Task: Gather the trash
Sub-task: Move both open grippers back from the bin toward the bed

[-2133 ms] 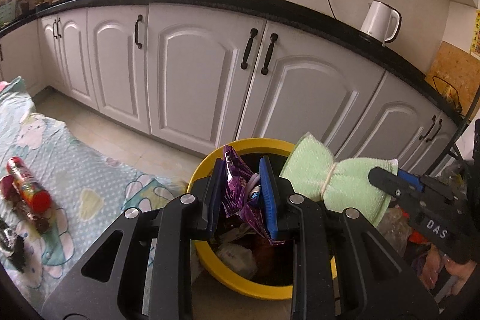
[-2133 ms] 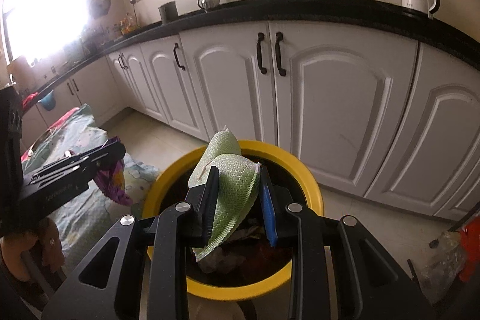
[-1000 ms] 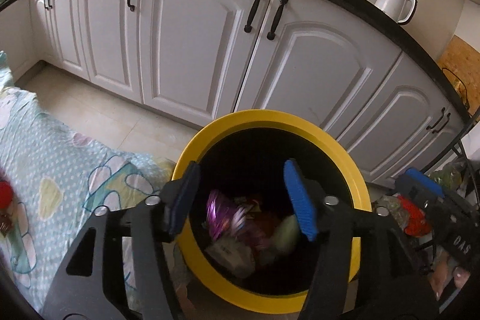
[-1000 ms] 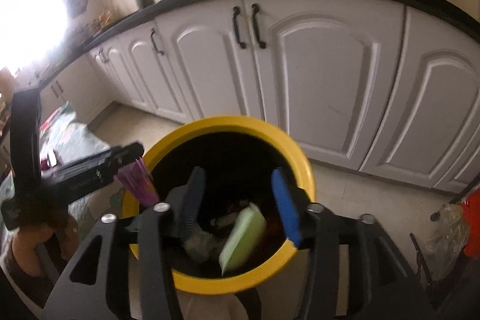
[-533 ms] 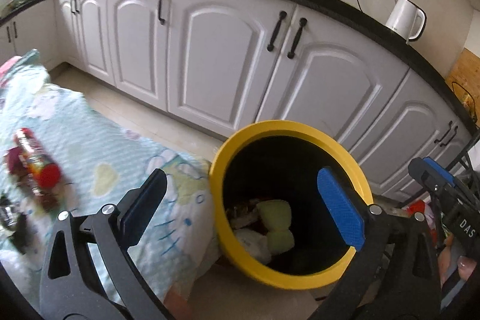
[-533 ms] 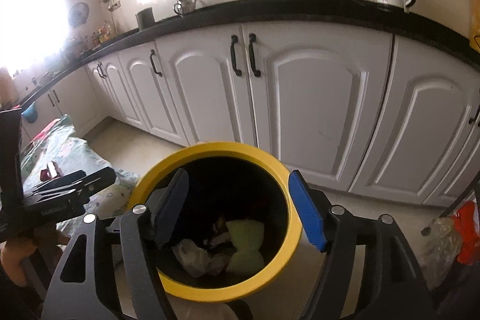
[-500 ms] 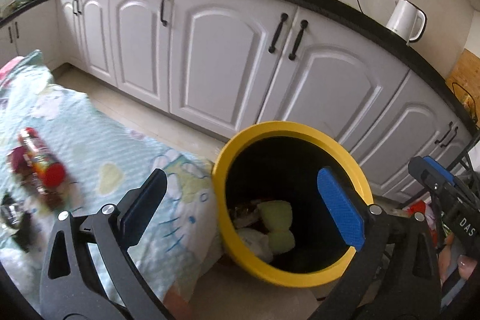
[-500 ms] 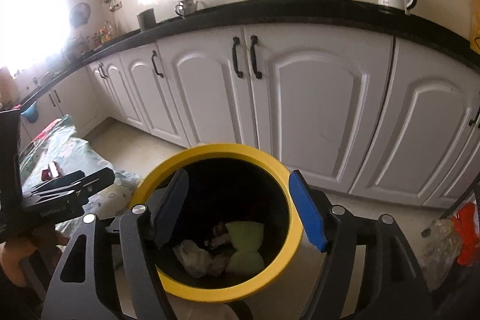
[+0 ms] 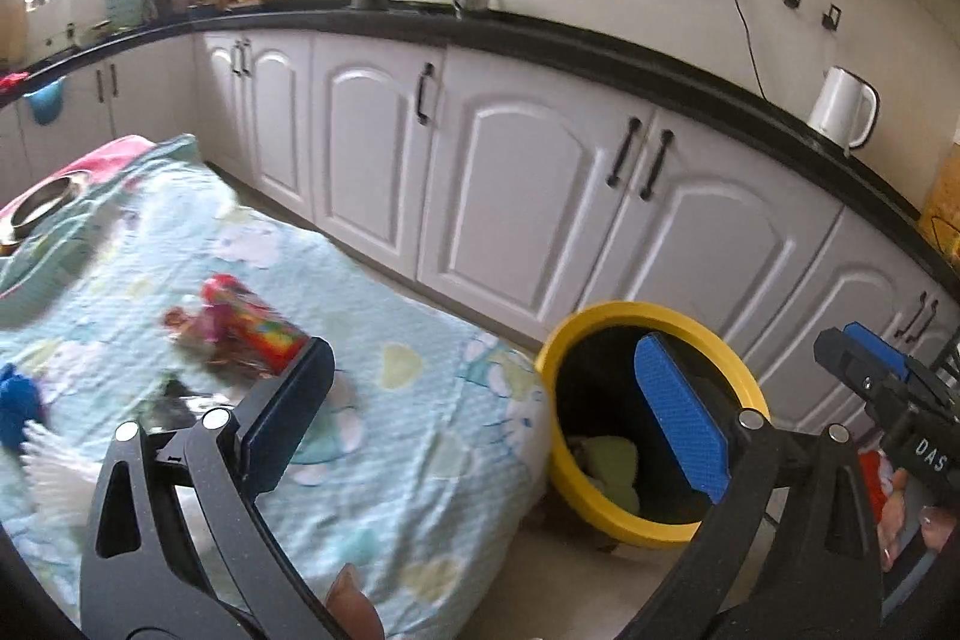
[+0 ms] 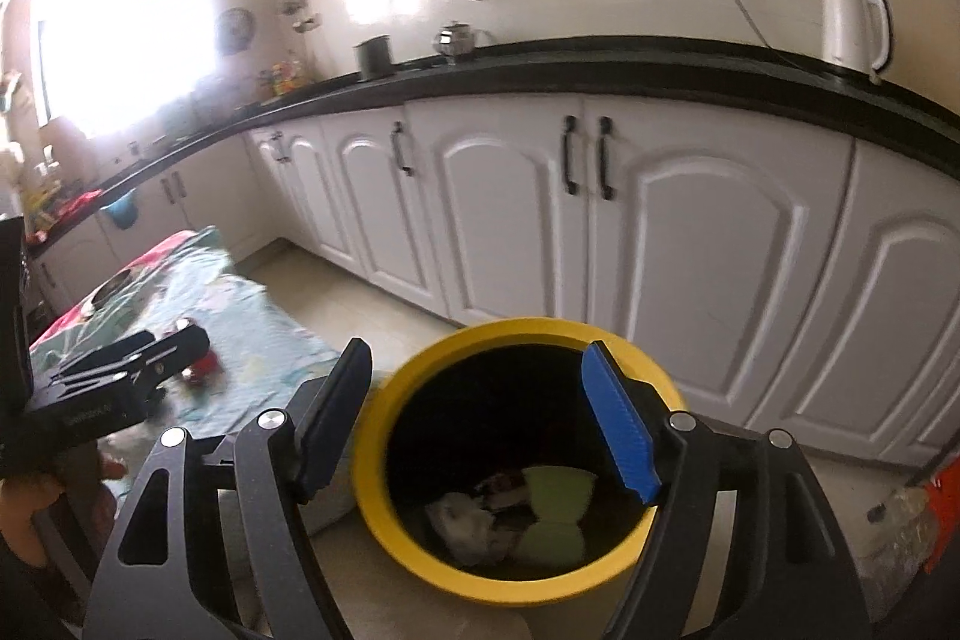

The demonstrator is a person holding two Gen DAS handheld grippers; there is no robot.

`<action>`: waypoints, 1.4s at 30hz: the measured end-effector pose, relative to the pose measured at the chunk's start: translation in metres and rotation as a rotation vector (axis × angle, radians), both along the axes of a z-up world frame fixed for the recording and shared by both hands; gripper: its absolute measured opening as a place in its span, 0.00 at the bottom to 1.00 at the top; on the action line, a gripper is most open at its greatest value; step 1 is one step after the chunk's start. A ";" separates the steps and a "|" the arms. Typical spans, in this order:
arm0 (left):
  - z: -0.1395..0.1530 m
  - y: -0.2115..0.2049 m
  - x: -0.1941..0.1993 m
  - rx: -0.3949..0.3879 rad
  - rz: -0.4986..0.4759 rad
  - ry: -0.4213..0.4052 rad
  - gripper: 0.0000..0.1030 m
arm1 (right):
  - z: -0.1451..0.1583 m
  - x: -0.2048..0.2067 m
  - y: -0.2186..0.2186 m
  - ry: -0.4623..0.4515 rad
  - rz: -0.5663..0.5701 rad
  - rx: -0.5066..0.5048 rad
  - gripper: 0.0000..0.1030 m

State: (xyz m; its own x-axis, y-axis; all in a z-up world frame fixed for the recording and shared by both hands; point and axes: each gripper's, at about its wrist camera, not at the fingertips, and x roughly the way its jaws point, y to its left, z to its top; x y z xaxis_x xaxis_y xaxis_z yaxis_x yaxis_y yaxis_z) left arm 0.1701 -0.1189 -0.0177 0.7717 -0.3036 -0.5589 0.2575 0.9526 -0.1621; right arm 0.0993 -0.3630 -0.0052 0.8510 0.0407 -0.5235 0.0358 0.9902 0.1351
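My left claw (image 9: pixel 486 403) and right claw (image 10: pixel 480 415) are both released and empty, the right one's jaws having just widened. Next trash, the colourful wrapper (image 9: pixel 252 331), lies on the tabletop's cloth (image 9: pixel 420 436) beside the yellow bin (image 9: pixel 606 316): approach low, straddle it, then clench.

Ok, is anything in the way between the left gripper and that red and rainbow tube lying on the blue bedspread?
Nothing visible blocks it. The left gripper is open and empty, and the tube lies in the open on the bedspread, ahead of the left-hand finger. Only a blurred wrapper lies beside it, not in the path.
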 end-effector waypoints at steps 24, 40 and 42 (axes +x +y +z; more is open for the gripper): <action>0.014 0.106 -0.027 -0.005 0.209 -0.058 0.90 | 0.015 0.022 0.101 -0.004 0.290 -0.033 0.68; -0.003 0.173 -0.030 -0.010 0.346 -0.002 0.90 | 0.007 0.075 0.164 0.077 0.455 -0.028 0.64; -0.006 0.179 -0.031 -0.010 0.356 0.010 0.90 | 0.004 0.085 0.173 0.095 0.479 -0.033 0.62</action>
State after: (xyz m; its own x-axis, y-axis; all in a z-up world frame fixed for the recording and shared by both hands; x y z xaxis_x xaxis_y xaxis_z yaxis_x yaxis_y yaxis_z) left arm 0.1395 0.0602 -0.0239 0.8245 -0.0223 -0.5655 -0.0921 0.9806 -0.1729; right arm 0.1842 -0.1895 -0.0014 0.6894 0.3979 -0.6053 -0.4139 0.9022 0.1217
